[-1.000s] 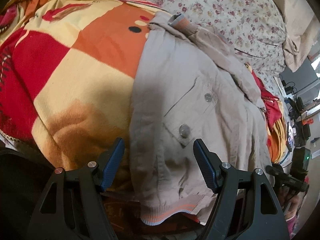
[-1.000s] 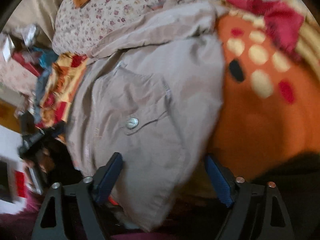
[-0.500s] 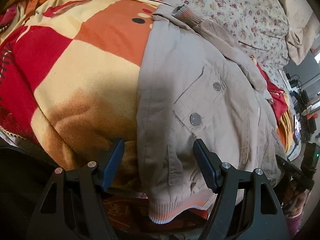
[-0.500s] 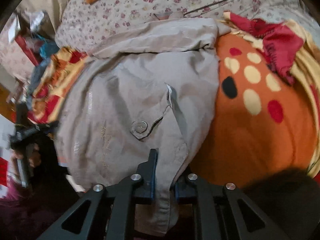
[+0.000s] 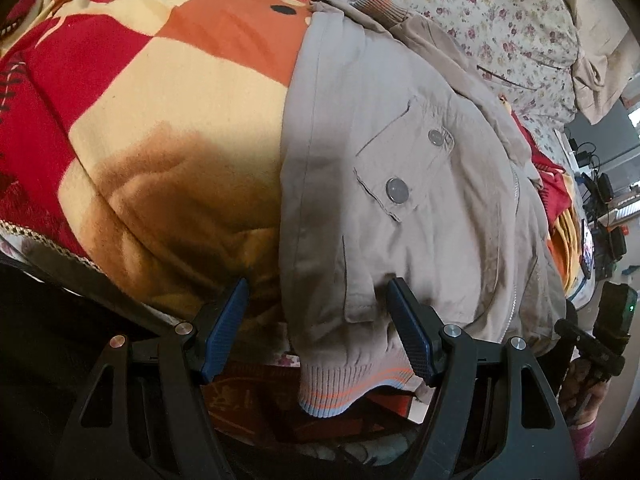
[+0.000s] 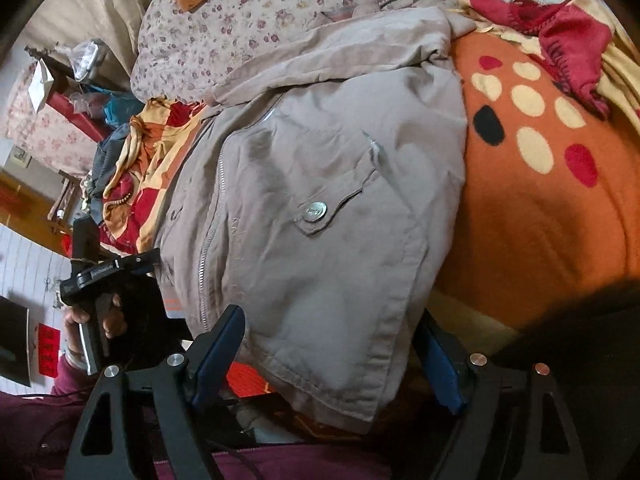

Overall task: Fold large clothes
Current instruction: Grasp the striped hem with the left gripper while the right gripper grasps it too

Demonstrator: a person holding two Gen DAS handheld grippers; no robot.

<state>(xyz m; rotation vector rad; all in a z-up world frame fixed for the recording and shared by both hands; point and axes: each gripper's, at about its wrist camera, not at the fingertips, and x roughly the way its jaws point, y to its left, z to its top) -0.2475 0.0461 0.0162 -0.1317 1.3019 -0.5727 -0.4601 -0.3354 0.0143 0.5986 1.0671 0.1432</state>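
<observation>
Now step: jacket (image 5: 400, 208) spread on blanket (image 5: 172, 128), lower centre of frame.
Left gripper (image 5: 316, 336): open, straddling hem.
Right gripper (image 6: 332, 356): open, nothing held.
Next: likely pinch hem corners, fold upward.

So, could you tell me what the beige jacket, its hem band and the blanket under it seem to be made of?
Jacket: thin woven cloth, probably cotton or a blend, matte, with soft creases and stitched seams.
Hem band: ribbed knit, with vertical ribs and orange stripes.
Blanket: plush fleece, fuzzy and napped, likely synthetic.
</observation>
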